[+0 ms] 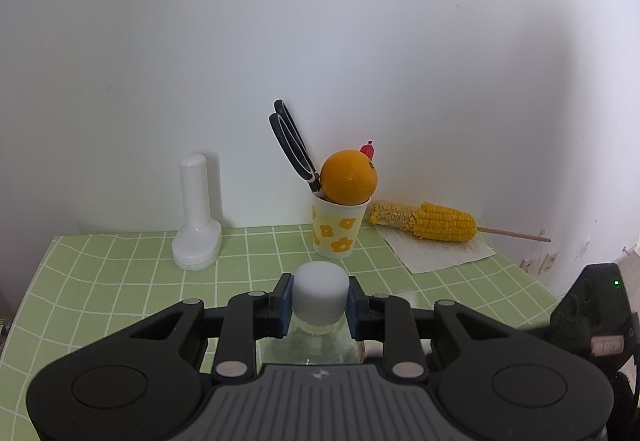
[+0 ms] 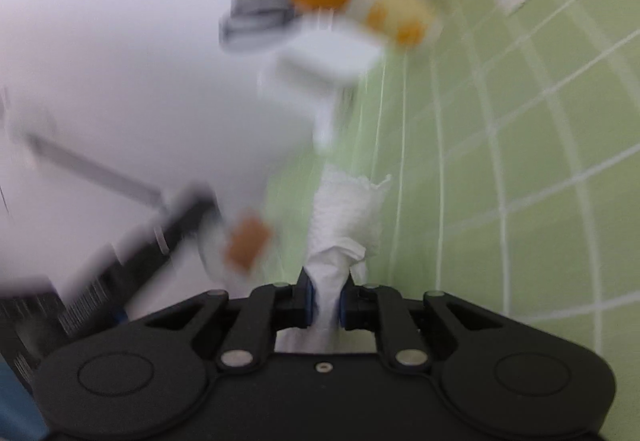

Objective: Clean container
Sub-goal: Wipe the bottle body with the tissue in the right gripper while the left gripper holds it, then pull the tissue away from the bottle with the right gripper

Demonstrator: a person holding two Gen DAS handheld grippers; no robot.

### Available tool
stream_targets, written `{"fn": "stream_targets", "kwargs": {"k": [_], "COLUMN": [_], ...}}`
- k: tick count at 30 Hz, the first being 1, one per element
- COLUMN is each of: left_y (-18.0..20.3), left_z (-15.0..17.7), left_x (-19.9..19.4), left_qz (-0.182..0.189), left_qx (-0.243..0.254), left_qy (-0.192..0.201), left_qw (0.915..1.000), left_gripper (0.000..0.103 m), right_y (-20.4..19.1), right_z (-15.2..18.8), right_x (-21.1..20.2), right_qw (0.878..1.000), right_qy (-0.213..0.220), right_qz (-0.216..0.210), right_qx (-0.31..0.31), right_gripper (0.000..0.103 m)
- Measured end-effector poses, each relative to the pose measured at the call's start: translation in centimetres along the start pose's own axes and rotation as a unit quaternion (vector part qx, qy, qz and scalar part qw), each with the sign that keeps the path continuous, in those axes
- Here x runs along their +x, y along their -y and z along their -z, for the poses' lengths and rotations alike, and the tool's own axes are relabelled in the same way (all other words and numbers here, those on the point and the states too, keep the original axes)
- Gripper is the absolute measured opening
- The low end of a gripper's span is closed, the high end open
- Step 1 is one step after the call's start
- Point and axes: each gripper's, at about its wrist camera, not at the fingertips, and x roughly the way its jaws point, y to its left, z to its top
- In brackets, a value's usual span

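In the left wrist view my left gripper [image 1: 319, 299] is shut on the white cap [image 1: 319, 293] of a clear container [image 1: 312, 345], whose body shows below the fingers. In the right wrist view my right gripper [image 2: 323, 299] is shut on a crumpled white paper towel [image 2: 344, 217] that sticks out forward over the green checked cloth [image 2: 520, 161]. That view is tilted and motion-blurred. The right gripper's black body [image 1: 592, 321] shows at the right edge of the left wrist view.
A flowered paper cup [image 1: 338, 227] holds an orange [image 1: 349, 177] and black scissors [image 1: 294, 145] near the wall. A half-eaten corn cob [image 1: 432, 225] on a stick lies on a napkin [image 1: 440, 249]. A white bottle-shaped object [image 1: 196, 213] stands on the left.
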Motion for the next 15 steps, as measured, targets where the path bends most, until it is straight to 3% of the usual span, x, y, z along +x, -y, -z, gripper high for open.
{"fn": "stream_targets", "kwargs": {"k": [3,6,9,12,15], "left_y": [-0.1,-0.1,-0.2,-0.3,-0.2], "left_z": [0.1,0.2,0.2,0.1,0.2], "left_x": [0.0,-0.1,-0.1,-0.1,-0.1], "left_qz": [0.000,-0.001,-0.002,-0.001,-0.002], "left_qx": [-0.008,-0.017,-0.021,-0.026,-0.025], "left_qy": [0.004,0.008,0.010,0.010,0.012], "left_qw": [1.0000,0.9998,0.9997,0.9996,0.9996], "left_gripper": [0.029,0.029,0.029,0.029,0.029], "right_y": [0.6,1.6,1.6,0.8,0.1], "right_z": [1.0,3.7,5.7,7.0,7.6], "right_x": [-0.9,-0.5,1.0,1.5,0.9], "right_qw": [0.989,0.955,0.932,0.929,0.934], "right_qy": [0.106,0.178,0.184,0.202,0.219], "right_qz": [-0.043,-0.116,-0.156,-0.152,-0.122], "right_qx": [0.091,0.205,0.270,0.271,0.254], "right_gripper": [0.013,0.013,0.013,0.012,0.012]}}
